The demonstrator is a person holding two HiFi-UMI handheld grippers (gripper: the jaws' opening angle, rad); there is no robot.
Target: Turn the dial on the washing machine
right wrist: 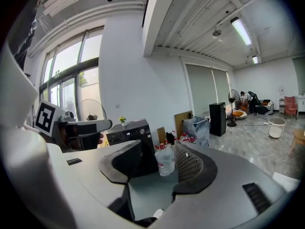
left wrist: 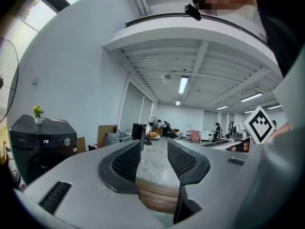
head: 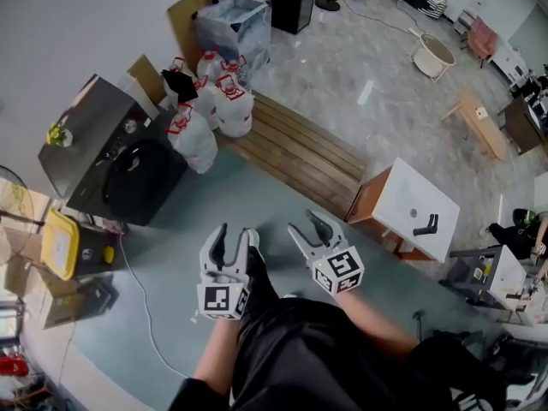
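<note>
Washing machine (head: 116, 161) sits well apart across open floor (head: 193, 221) from left gripper (head: 237, 232) and right gripper (head: 305, 222), fingers released.

At far left, washing machine (head: 128, 174) with potted plant (head: 58, 133) on top; water jugs (head: 214, 114) just right; slatted wooden platform (head: 300, 154) right of those.
</note>
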